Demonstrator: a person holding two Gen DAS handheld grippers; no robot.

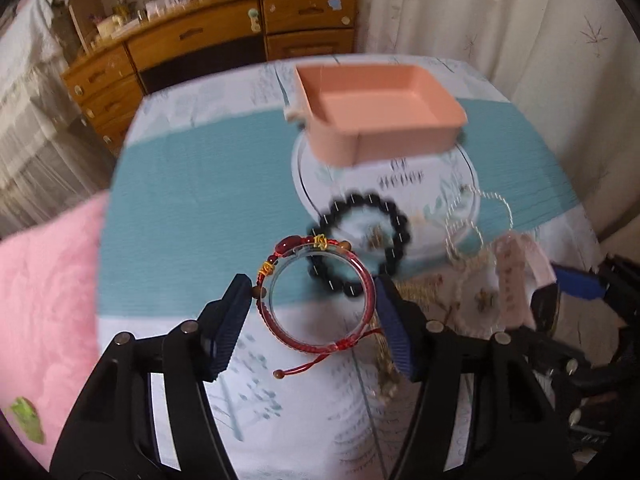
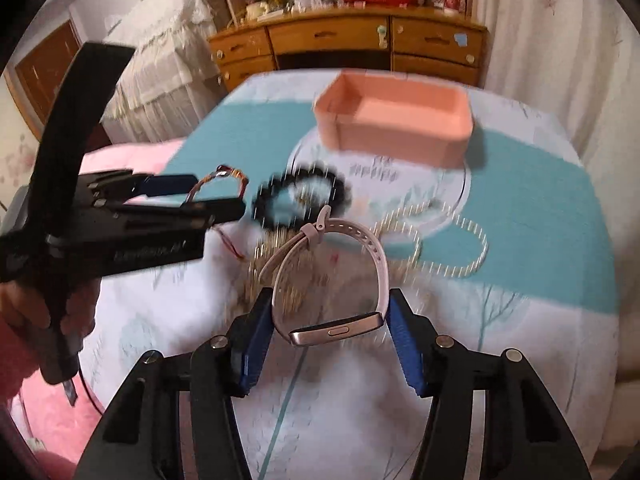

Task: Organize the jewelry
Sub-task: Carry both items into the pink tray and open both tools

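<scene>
My left gripper [image 1: 314, 294] is shut on a red braided bracelet [image 1: 276, 316], held above the table; it also shows in the right wrist view [image 2: 200, 190]. My right gripper [image 2: 330, 316] is shut on a pale pink wristband watch [image 2: 340, 330], seen also in the left wrist view [image 1: 512, 276]. A pink tray [image 1: 384, 120] stands at the far middle of the table, also in the right wrist view [image 2: 396, 124]. A black bead bracelet [image 1: 400, 232] and a pearl strand [image 1: 480, 216] lie between the tray and the grippers.
The table has a teal and white cloth [image 1: 200, 200]. A gold chain [image 1: 384, 364] lies under the left gripper. A pink cushion [image 1: 44, 300] is at the left. A wooden dresser [image 1: 200, 40] stands behind, and curtains [image 1: 520, 20] hang at the right.
</scene>
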